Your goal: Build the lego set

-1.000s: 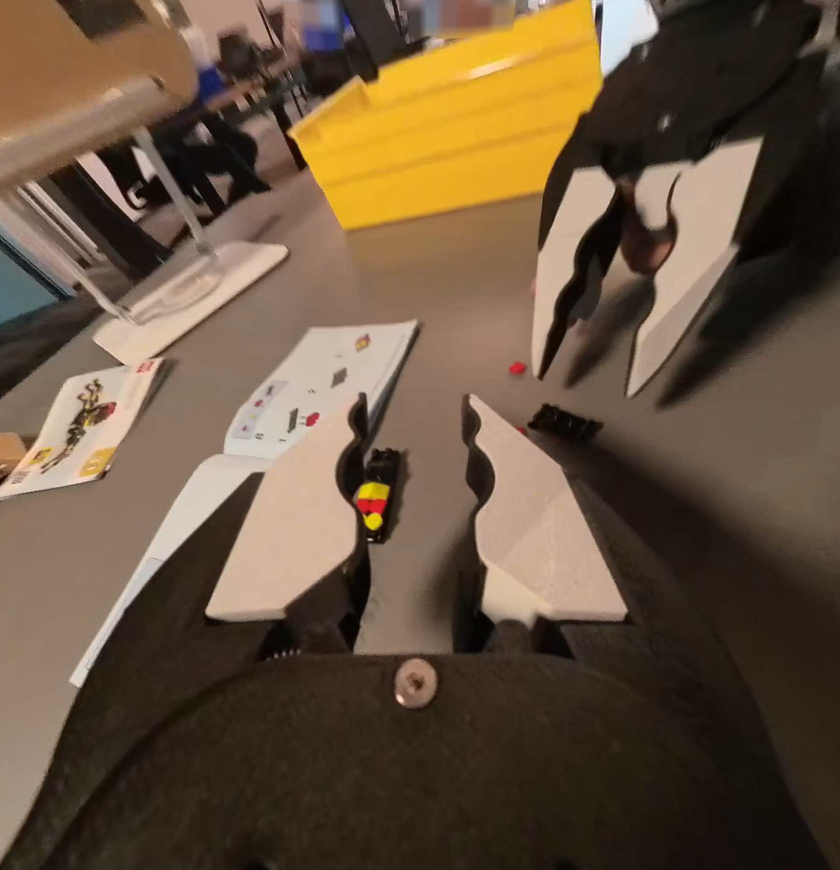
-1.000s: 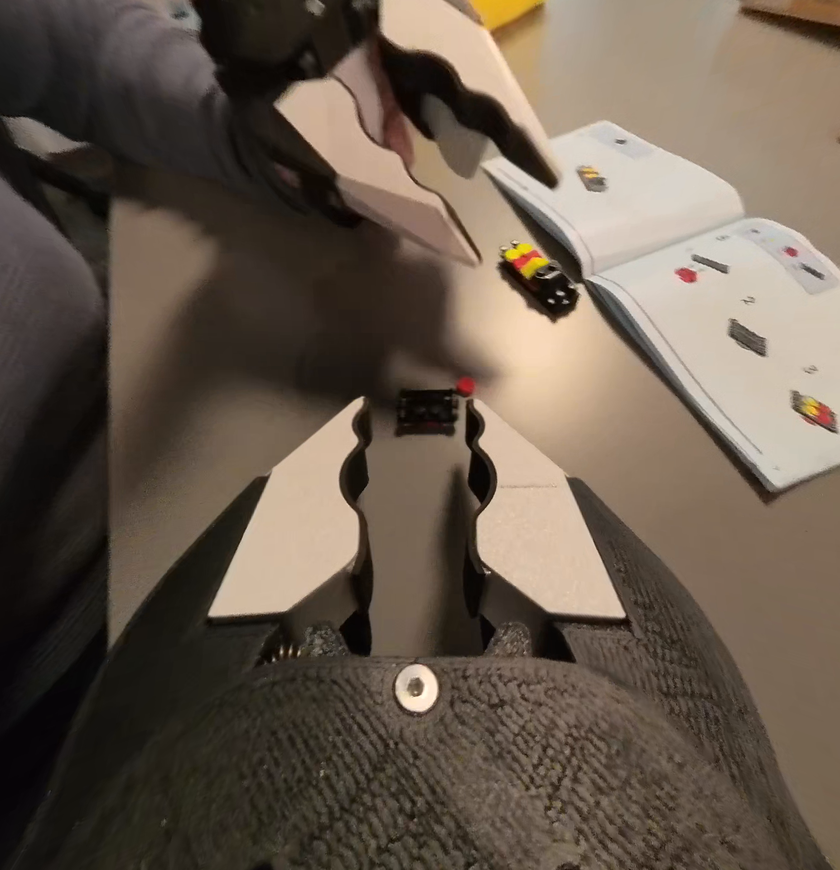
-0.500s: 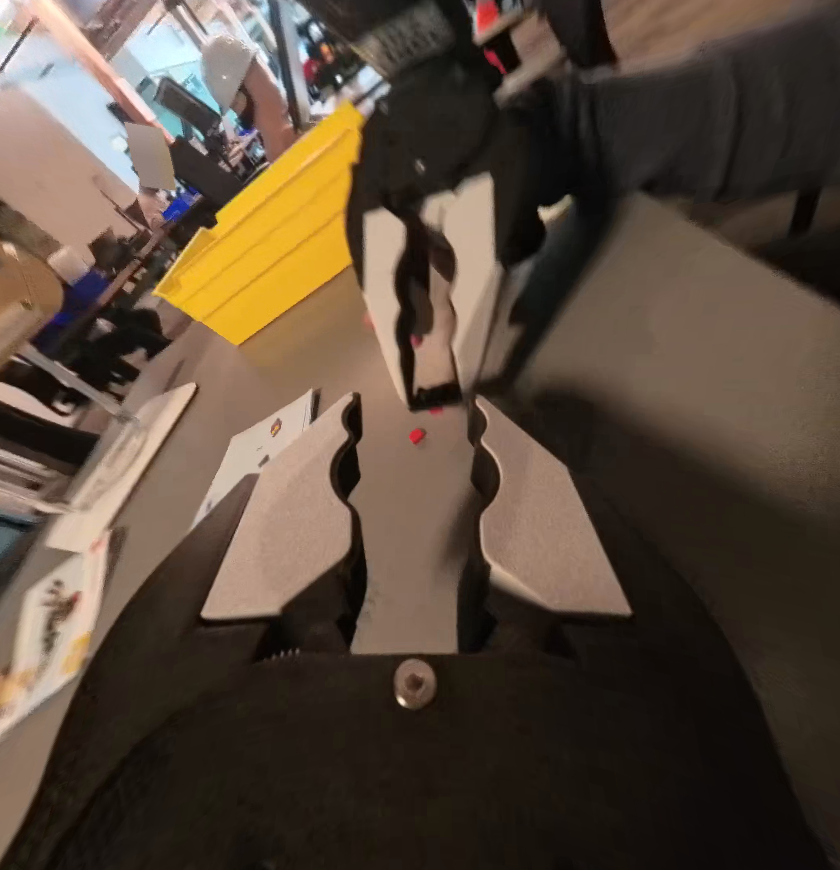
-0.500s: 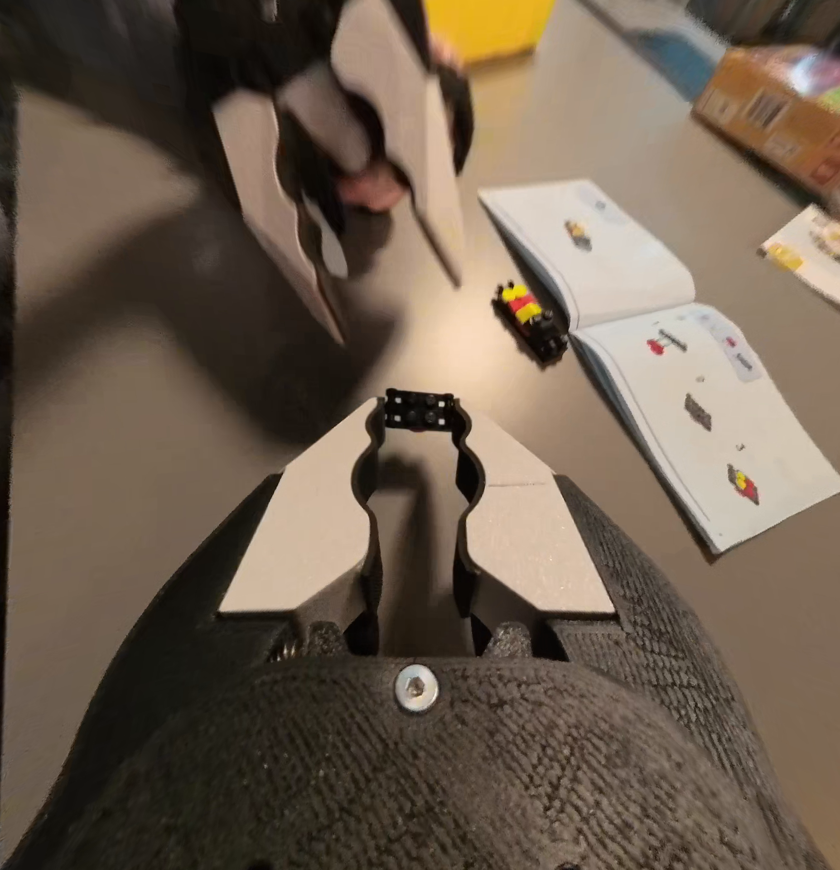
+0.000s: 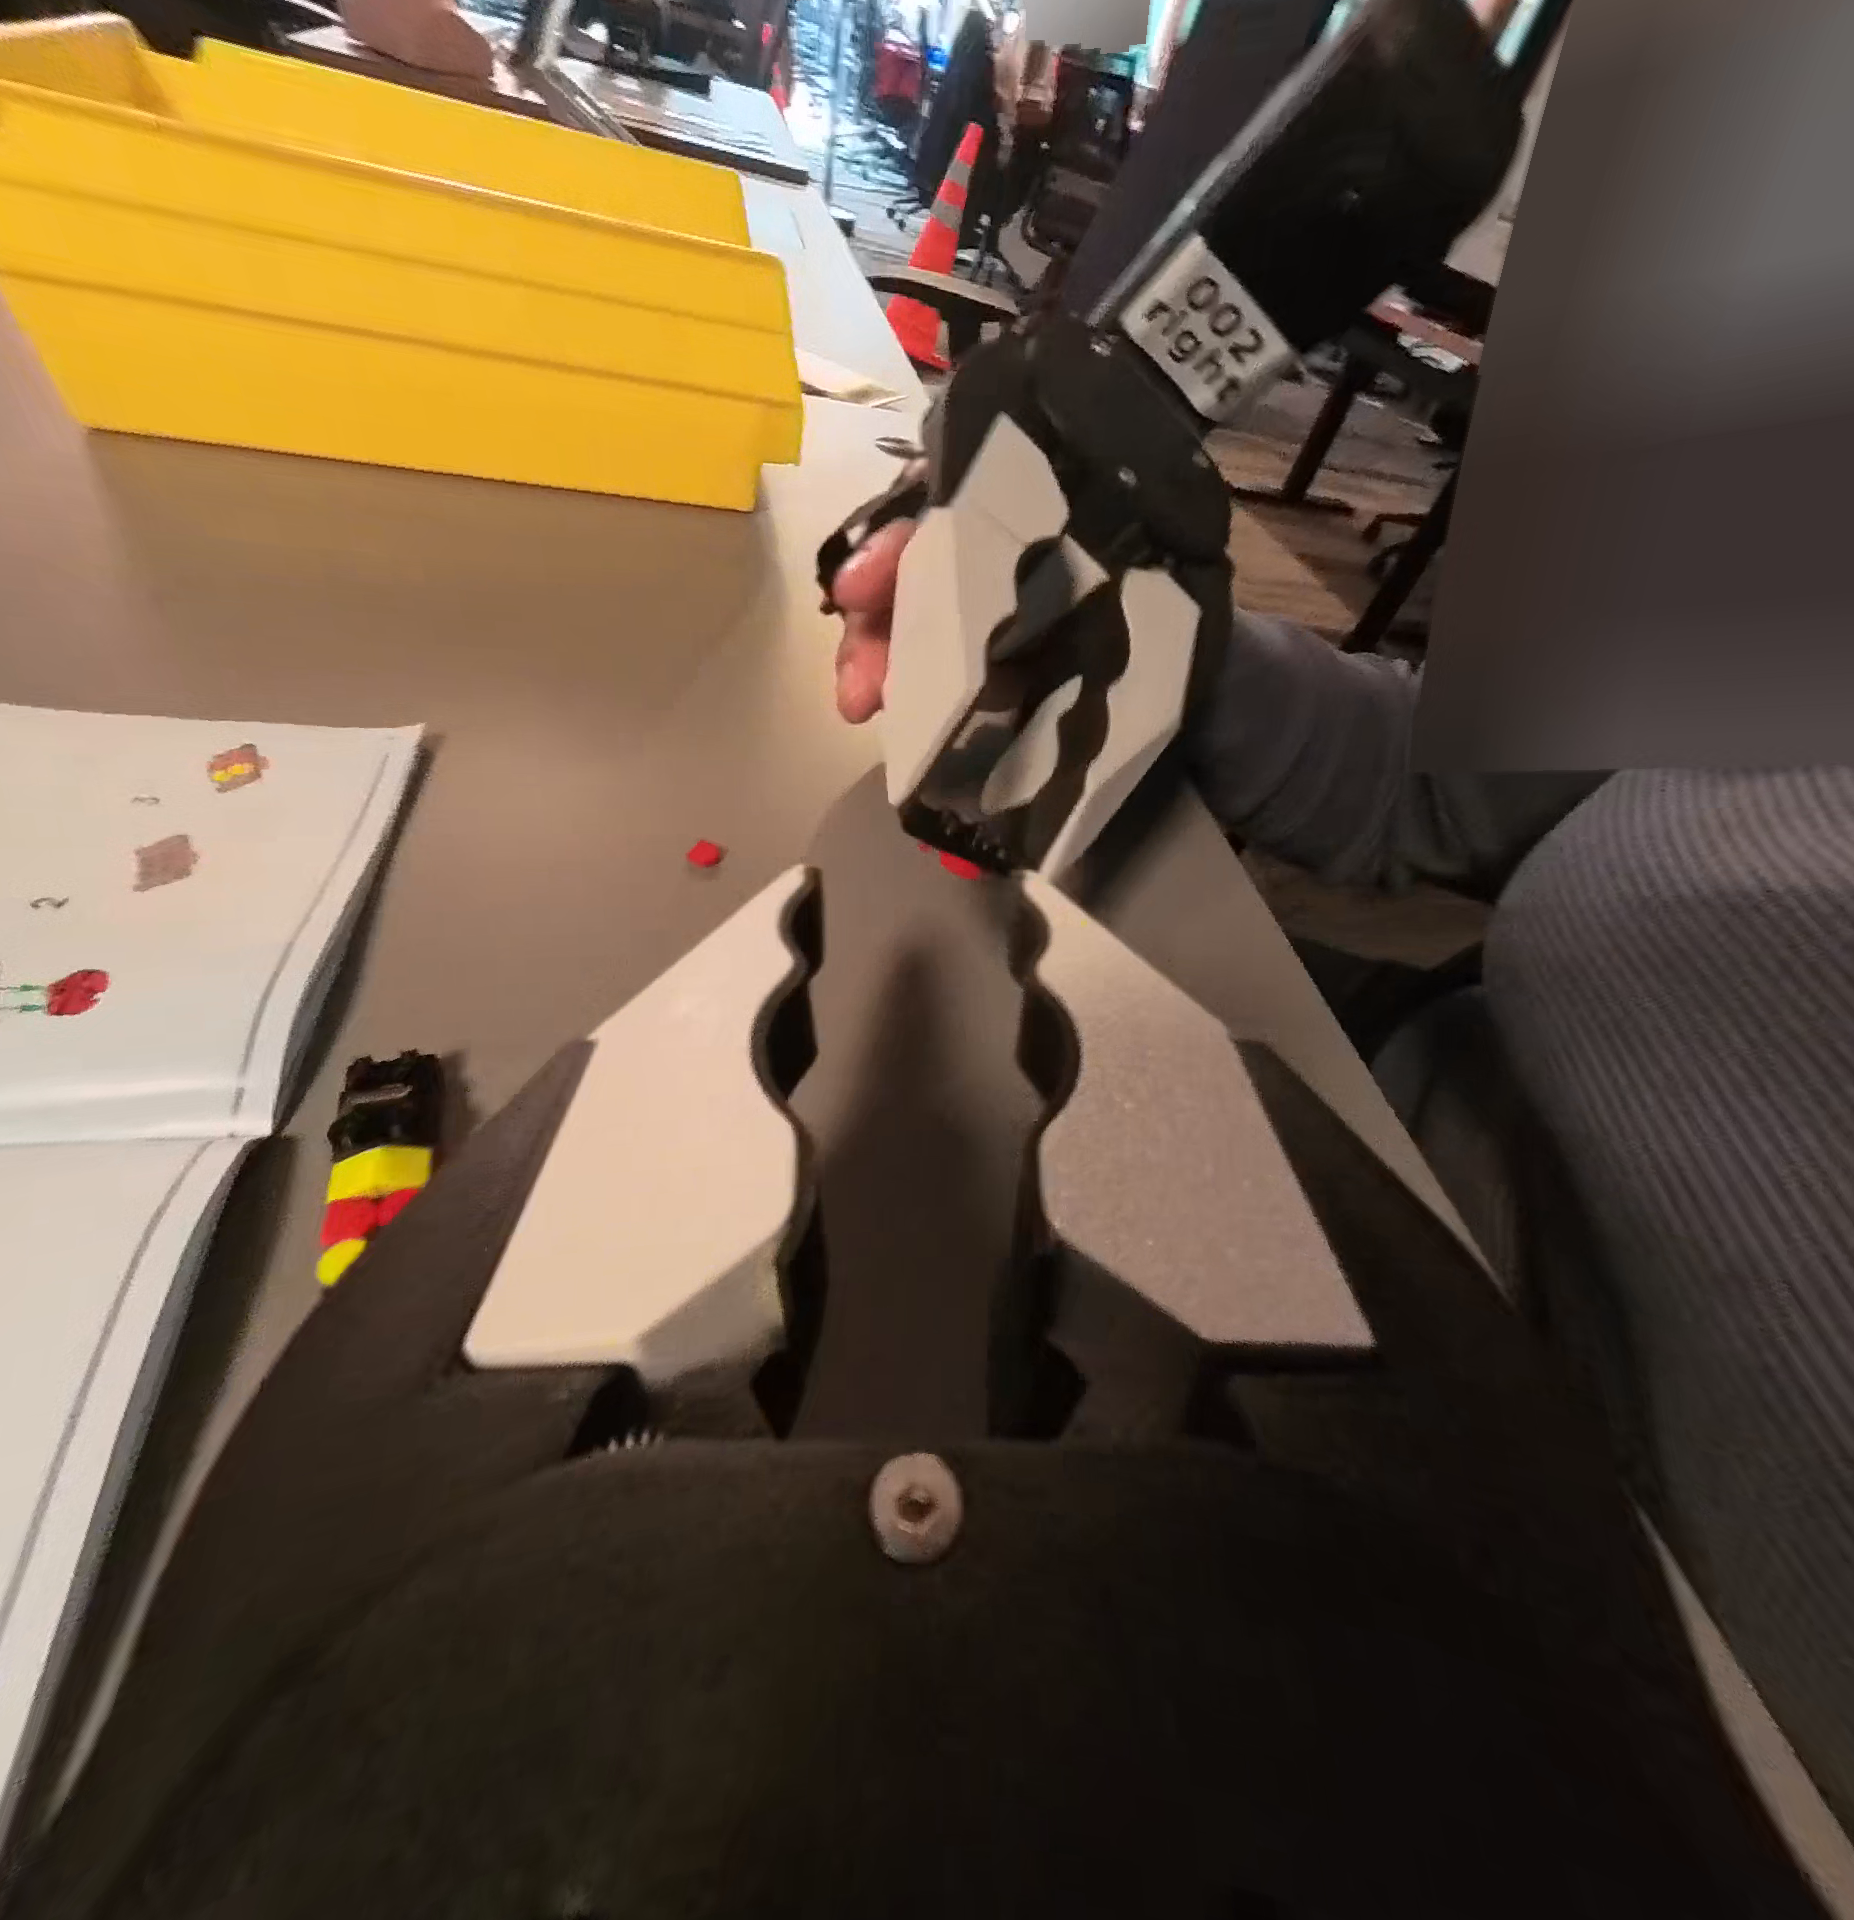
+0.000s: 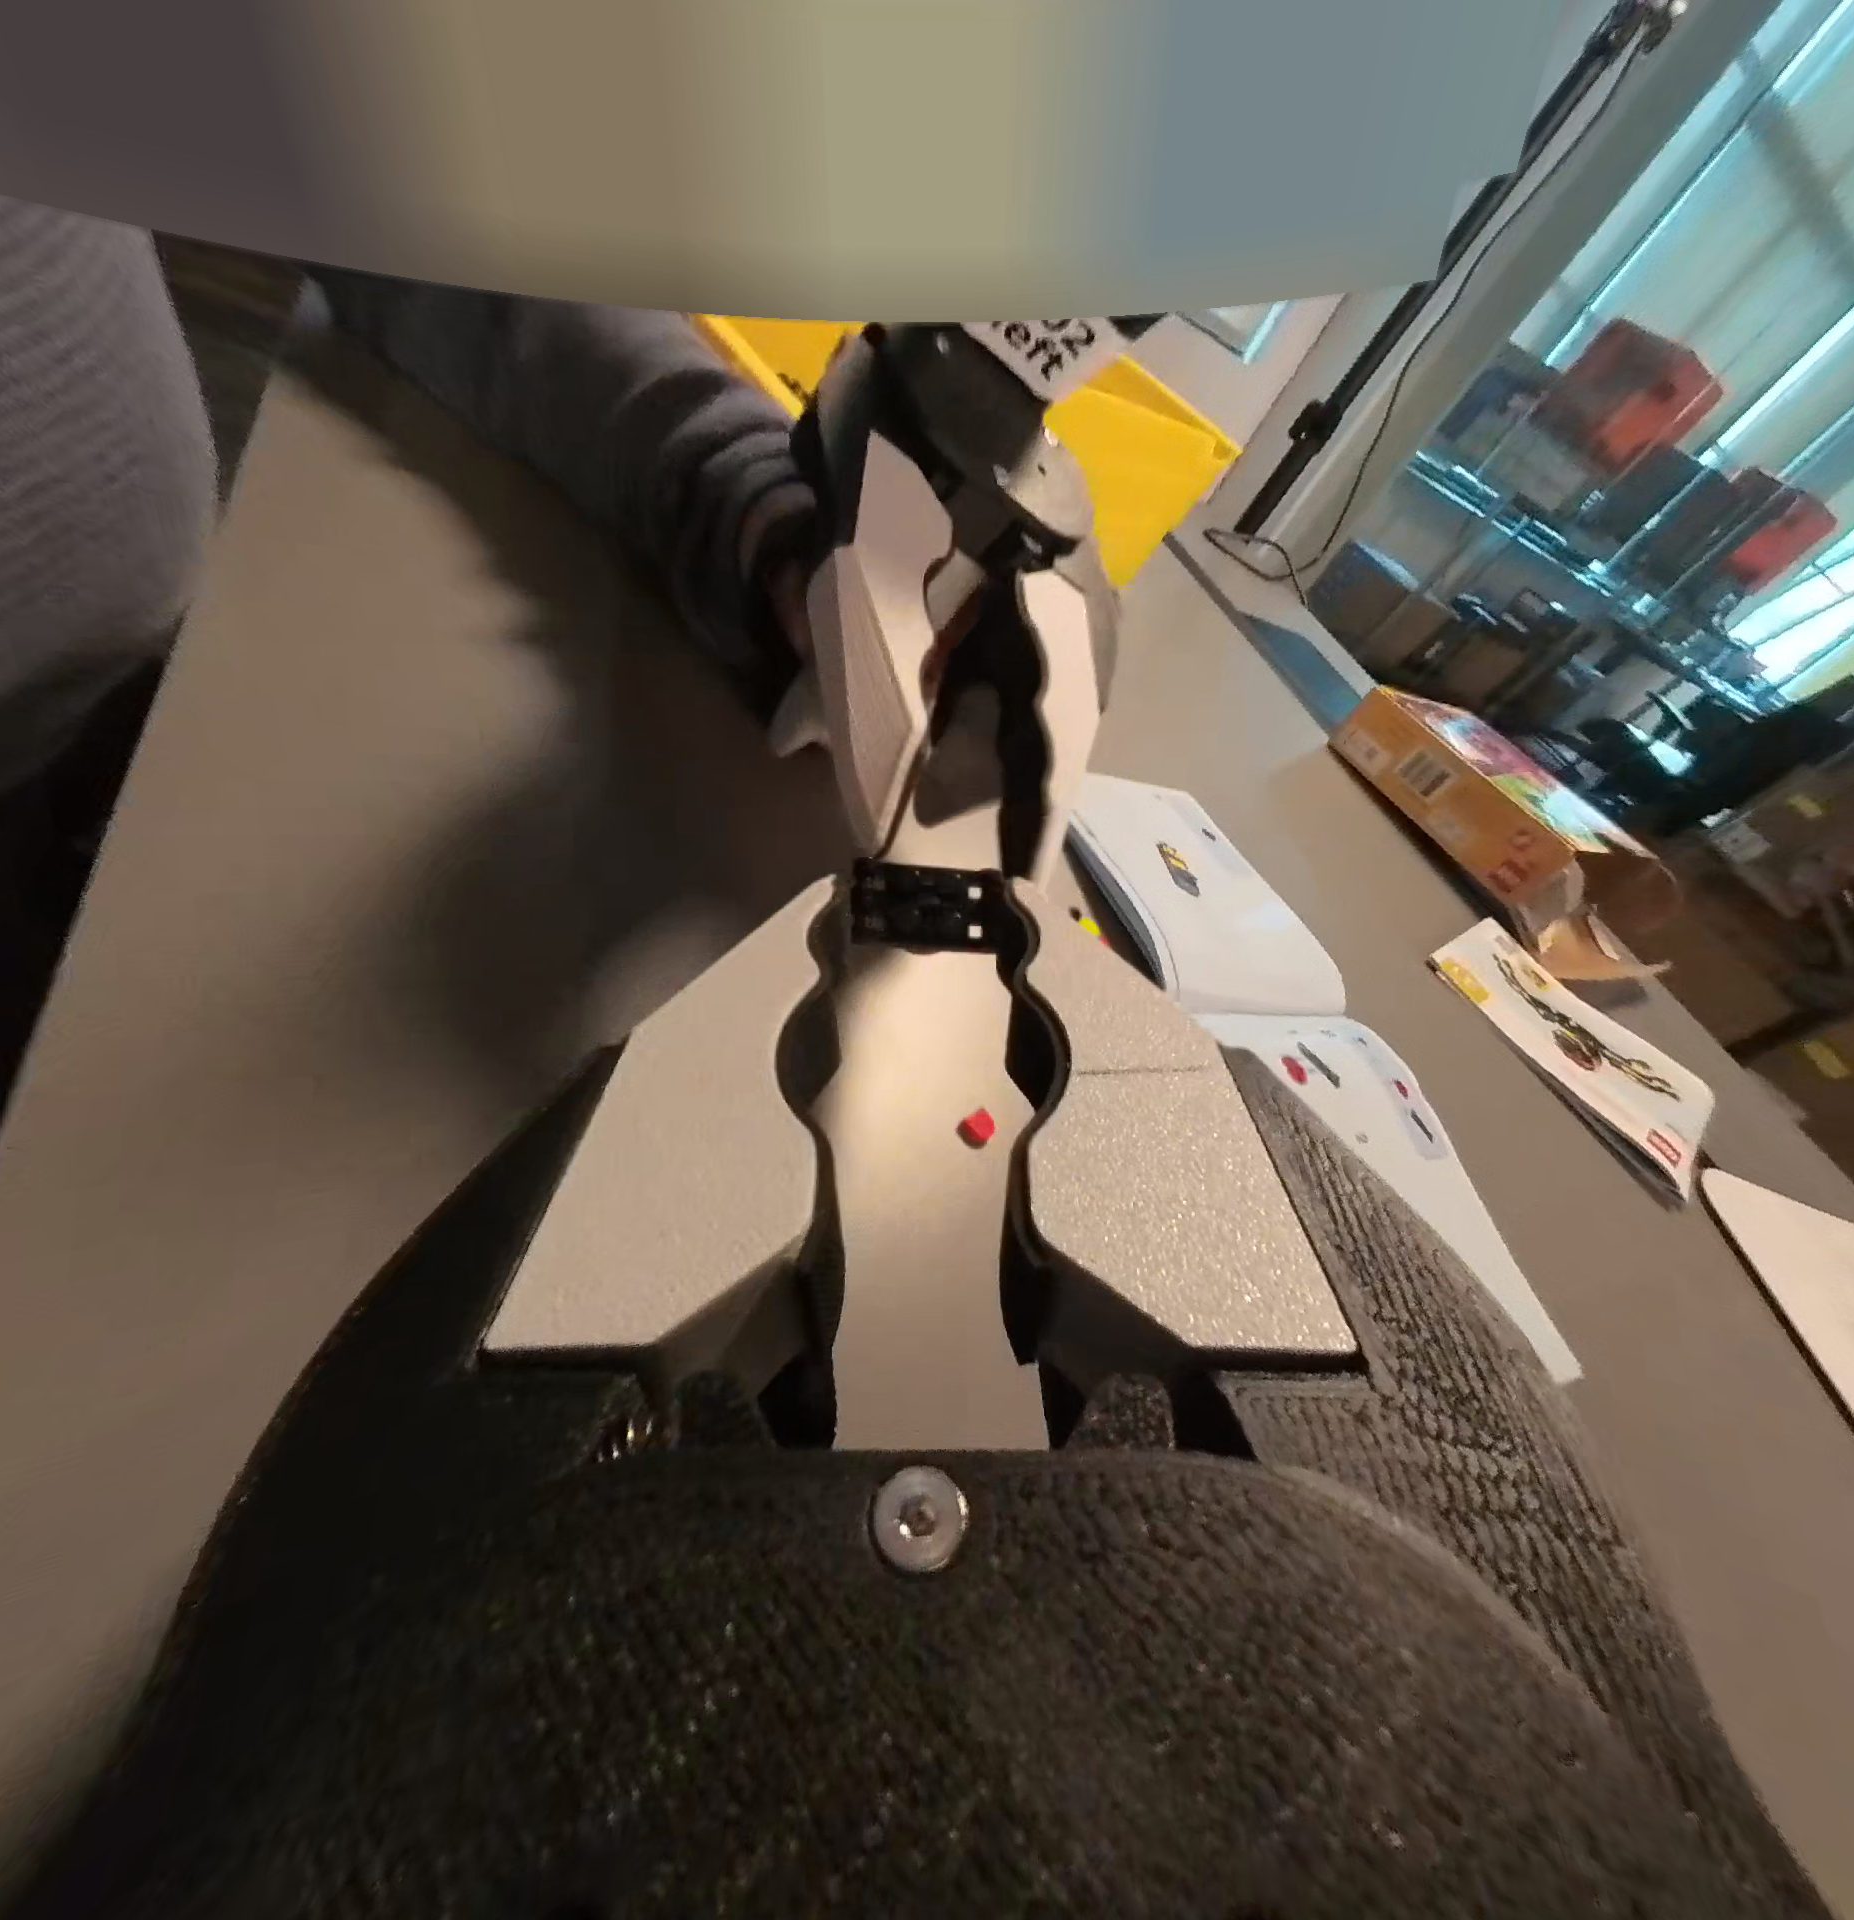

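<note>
The right claw pinches a small black lego piece at its tips, mid-frame, up off the table. The left claw is spread wide with nothing in it. A little red piece lies on the table below

Yellow bins sit on the grey counter; an orange traffic cone stands on the floor beyond
</note>
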